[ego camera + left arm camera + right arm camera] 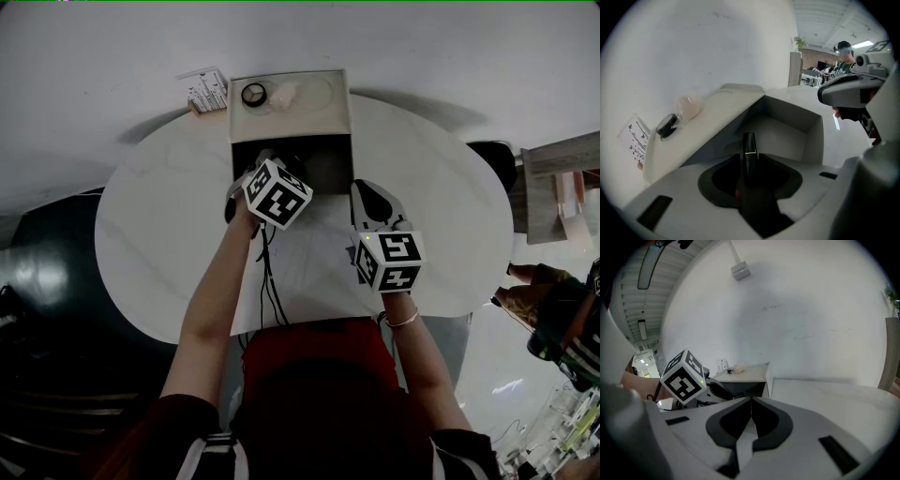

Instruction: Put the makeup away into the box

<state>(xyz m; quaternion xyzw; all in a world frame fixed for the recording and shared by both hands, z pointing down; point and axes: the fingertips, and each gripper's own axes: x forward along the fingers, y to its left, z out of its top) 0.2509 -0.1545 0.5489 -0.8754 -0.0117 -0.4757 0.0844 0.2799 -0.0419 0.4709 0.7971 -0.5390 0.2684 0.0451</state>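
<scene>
Hovering over the white table (pixel 159 225) by the wall (pixel 375 37), left gripper (pixel 750 164) pinches a black tube (pixel 749 144), right gripper (pixel 751 401) closed.

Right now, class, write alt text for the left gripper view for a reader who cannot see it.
The left gripper grips a black tube with a gold band over an open white box. The lid behind bears a small black disc.

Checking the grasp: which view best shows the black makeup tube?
The left gripper view: the black makeup tube stands in the left hand-held gripper, gold band visible, open box behind. In the head view the marker cube covers it; in the right gripper view I cannot make it out.
</scene>
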